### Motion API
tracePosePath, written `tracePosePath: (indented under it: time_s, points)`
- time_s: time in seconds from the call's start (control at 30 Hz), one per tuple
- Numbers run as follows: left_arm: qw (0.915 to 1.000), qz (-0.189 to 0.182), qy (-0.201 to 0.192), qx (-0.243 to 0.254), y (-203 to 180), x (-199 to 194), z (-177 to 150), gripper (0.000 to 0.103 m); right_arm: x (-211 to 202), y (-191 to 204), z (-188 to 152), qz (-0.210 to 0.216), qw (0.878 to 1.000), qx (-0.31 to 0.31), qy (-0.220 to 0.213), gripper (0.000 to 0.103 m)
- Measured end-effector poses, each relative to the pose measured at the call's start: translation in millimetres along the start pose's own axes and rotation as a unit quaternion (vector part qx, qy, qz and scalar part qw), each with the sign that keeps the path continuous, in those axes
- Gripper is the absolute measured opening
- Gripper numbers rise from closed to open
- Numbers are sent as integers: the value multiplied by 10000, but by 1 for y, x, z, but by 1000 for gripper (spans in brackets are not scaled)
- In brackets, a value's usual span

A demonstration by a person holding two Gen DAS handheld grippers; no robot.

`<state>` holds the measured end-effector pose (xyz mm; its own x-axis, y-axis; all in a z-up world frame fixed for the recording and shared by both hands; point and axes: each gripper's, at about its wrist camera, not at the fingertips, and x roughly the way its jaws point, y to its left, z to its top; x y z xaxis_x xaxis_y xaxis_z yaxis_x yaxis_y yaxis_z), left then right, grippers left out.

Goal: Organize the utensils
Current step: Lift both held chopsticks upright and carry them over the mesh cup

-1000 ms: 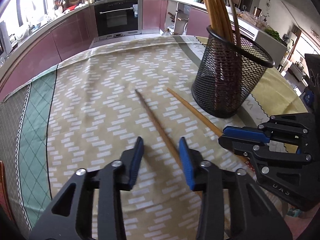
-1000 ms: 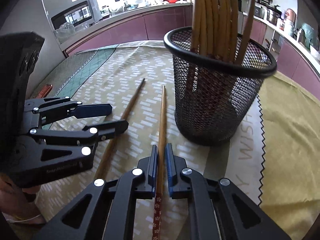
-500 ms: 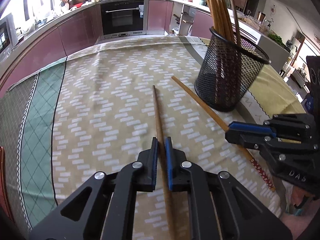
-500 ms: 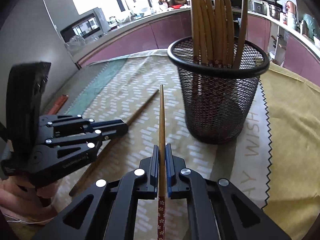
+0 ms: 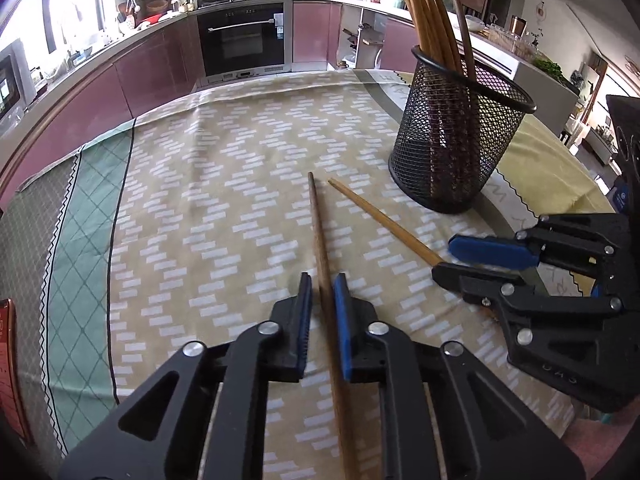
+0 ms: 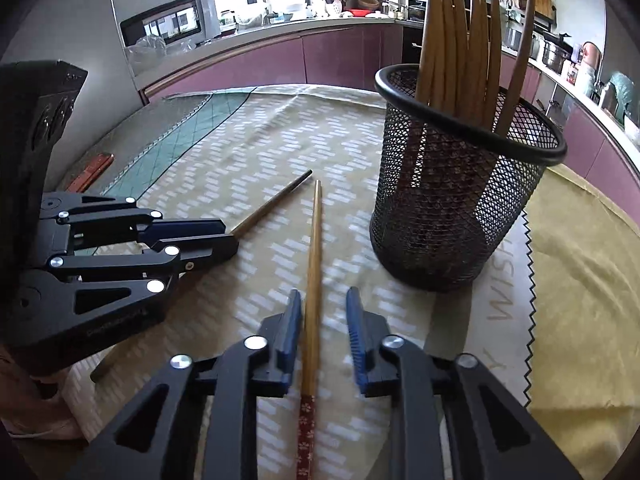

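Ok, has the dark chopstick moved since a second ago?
Yes. The dark chopstick has swung its far tip toward the mesh holder, close beside the light chopstick; the left gripper is shut on it.

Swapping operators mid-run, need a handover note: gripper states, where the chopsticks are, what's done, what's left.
Left gripper: shut on the dark chopstick.
Right gripper: jaws opening, with the light chopstick between them and one pad clear of it.
Mesh cup: upright on the tablecloth, just beyond both tips.
Done: several chopsticks in the cup.
Left: these two are not yet in the cup; they probably go in next.
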<state>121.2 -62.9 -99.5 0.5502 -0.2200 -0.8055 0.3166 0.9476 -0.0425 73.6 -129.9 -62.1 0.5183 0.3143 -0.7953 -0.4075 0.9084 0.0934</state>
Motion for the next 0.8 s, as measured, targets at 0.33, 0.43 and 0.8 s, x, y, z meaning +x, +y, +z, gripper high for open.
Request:
tracePosePath:
  time_s: [0.33,0.43,0.8]
  points:
    - [9995,-93,-221,-196,6,-17,3,8,-24,-12,2,510,9973,352,-392,5]
    - [9990,-140,-351,-233,8,-27,6,8,-37,-14,3,638,9955,393,-582,5]
    - [9955,-414,-797,-311,9,-64,13,8,-73,-10,9,811,9898,373,-1107,5]
